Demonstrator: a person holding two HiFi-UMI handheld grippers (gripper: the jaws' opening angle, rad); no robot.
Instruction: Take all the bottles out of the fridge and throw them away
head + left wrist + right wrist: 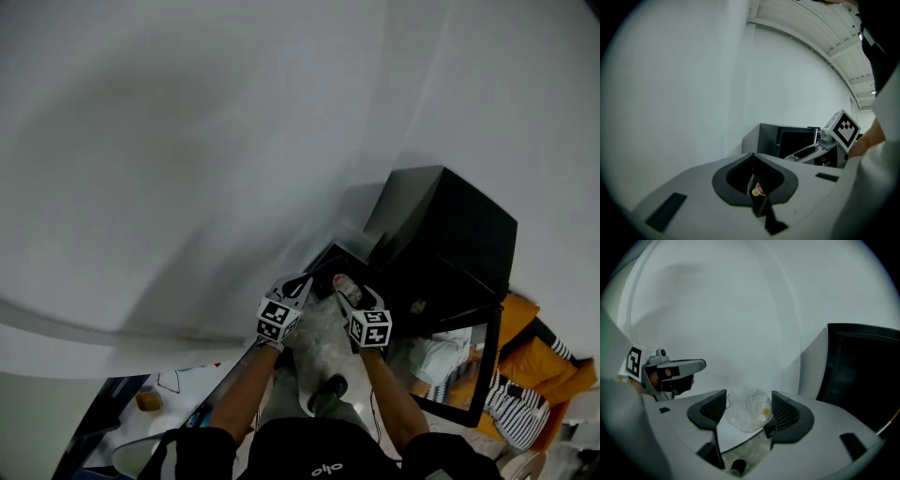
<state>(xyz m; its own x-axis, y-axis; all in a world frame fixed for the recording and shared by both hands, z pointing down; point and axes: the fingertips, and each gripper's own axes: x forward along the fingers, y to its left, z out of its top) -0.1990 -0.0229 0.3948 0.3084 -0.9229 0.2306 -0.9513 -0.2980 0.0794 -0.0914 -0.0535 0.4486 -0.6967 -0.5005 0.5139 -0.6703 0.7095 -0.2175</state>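
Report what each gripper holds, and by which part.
The right gripper clamps a crumpled clear plastic bottle across its body. The left gripper pinches a small yellow-and-red object, too small to identify.

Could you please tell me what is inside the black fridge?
The boxy black fridge shows only a dark front; its contents cannot be seen. A crumpled clear plastic bottle is clamped in the right gripper.

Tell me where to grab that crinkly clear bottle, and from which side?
Across its middle, coming side-on, one jaw on each side, as the right gripper holds it. The clear bottle is crumpled, so its wide body probably gives more hold than an end.
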